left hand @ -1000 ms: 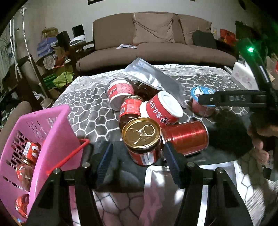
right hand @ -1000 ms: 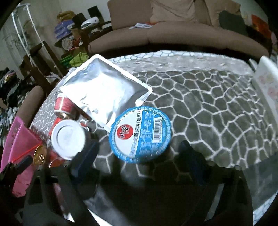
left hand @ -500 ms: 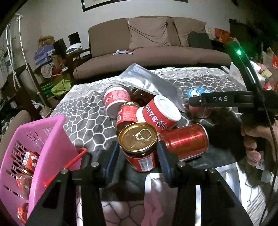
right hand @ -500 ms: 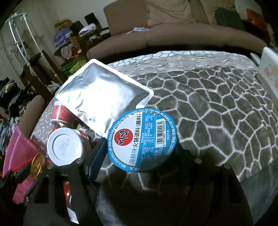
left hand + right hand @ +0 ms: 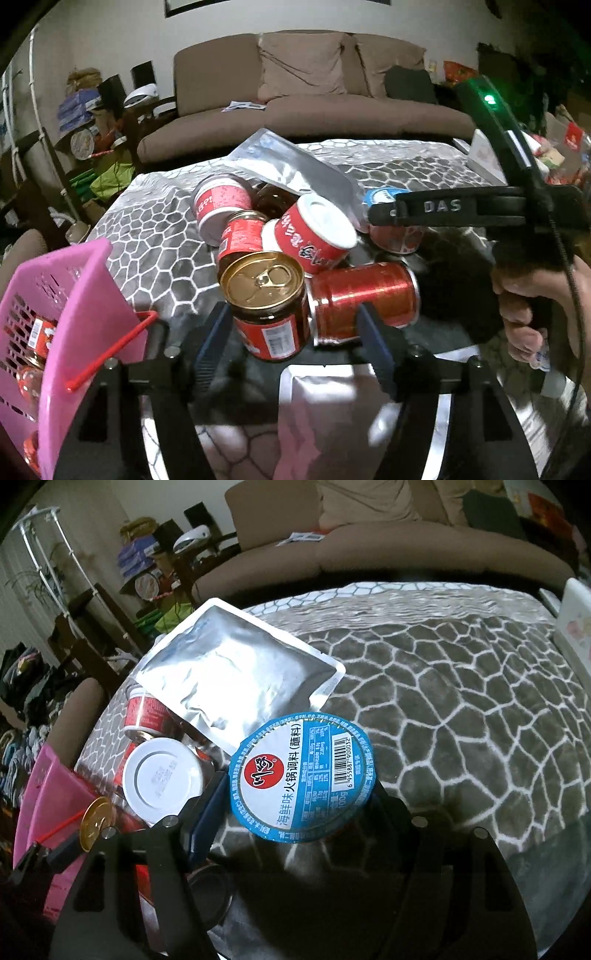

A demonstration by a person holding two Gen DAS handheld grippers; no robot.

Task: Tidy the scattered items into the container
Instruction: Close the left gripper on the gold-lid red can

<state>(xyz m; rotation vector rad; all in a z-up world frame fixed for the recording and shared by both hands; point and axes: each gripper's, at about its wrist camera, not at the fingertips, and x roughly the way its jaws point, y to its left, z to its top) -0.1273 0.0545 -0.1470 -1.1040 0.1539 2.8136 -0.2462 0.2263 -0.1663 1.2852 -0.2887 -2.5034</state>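
Gripping a blue-lidded cup (image 5: 301, 777), our right gripper (image 5: 295, 805) pinches it; left gripper (image 5: 295, 332) spread around gold-lidded jar (image 5: 267, 302) beside basket (image 5: 92, 295).

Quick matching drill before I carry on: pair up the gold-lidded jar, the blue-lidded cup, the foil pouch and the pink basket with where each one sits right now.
Things:
1. gold-lidded jar
2. blue-lidded cup
3. foil pouch
4. pink basket

Places:
A. resting on top of the pile of cans
B. between the right gripper's jaws
C. at the left edge, with jars already inside
D. between the left gripper's open jaws, standing upright

Pairs: 1-D, 2-B, 3-A, 4-C
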